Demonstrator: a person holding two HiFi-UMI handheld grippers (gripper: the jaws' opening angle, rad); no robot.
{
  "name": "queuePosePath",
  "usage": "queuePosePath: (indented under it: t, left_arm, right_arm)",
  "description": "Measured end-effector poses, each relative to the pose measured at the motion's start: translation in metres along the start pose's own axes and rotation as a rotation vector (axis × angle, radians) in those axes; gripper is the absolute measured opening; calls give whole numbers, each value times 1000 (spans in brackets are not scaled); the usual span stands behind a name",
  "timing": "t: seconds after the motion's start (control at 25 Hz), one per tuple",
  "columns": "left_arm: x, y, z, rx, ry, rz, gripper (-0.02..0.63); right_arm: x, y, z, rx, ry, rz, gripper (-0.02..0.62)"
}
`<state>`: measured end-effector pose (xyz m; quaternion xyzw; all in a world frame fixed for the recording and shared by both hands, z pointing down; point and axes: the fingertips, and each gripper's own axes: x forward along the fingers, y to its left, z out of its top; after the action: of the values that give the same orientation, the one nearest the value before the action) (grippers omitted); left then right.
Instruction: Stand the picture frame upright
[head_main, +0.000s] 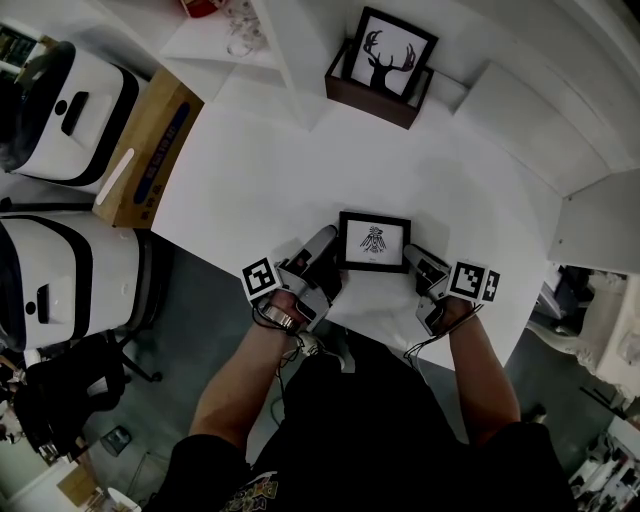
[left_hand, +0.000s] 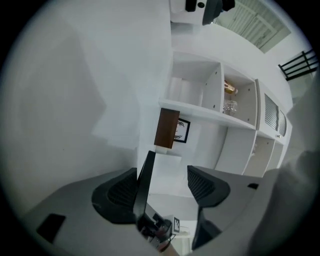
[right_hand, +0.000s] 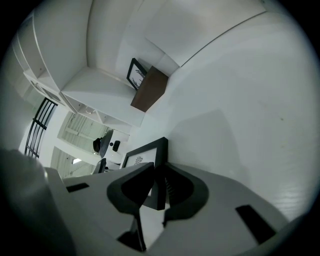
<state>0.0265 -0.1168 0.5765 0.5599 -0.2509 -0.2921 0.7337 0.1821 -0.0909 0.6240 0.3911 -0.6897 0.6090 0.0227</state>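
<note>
Frame: I see the black frame at the near edge of the table, about midway along it, print facing me; it stands close to upright with a slight lean, though from the head view I can't be sure its foot rests on the tabletop
Left gripper: my left gripper is at the frame's left side with the jaws wide apart; the frame's edge rises between them, close against the left pad and well clear of the right one, so I see no clamp here
Right gripper: my right gripper is clamped on the frame's right edge, both pads pressing on the black moulding, and points down at a slant
Hands: both my forearms reach in from the near side, one on each side of the frame
Far side: a second frame with a deer print stands in a brown holder at the far edge of the table, well apart from the frame I hold
Left of table: a cardboard box lies against the table's left edge, with white machines beyond it
</note>
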Motion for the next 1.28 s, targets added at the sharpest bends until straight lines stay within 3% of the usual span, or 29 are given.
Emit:
queuePosePath:
  t: [0.08,0.2,0.28,0.36,0.48,0.76,1.16,1.28]
  left_arm:
    - [2,3,-10,20,82,25,316]
    - [-2,22,-25,138,235,140,305]
    - [-8,35,-26,228,294,222,230]
    - [-7,38,-28,295,330,244,104]
    - [-3,39,-30,319,337,249,49]
    - [-1,46,-35,418,392,301,38]
    - [-8,33,-41,411,378,212,26]
    - [-13,29,-40,415,377,195,26]
  right_arm:
    - [0,0,1,10,5,13,58]
    - [2,2,-2,-14,32,25,55]
    - [3,5,-5,-47,52,28,55]
    - [5,8,-9,-96,77,25,54]
    - [8,11,-15,-170,107,1,51]
    - [9,10,-14,-179,97,-17,51]
    - [9,8,-20,-267,131,-49,61]
    - [9,13,-22,-250,131,-12,91]
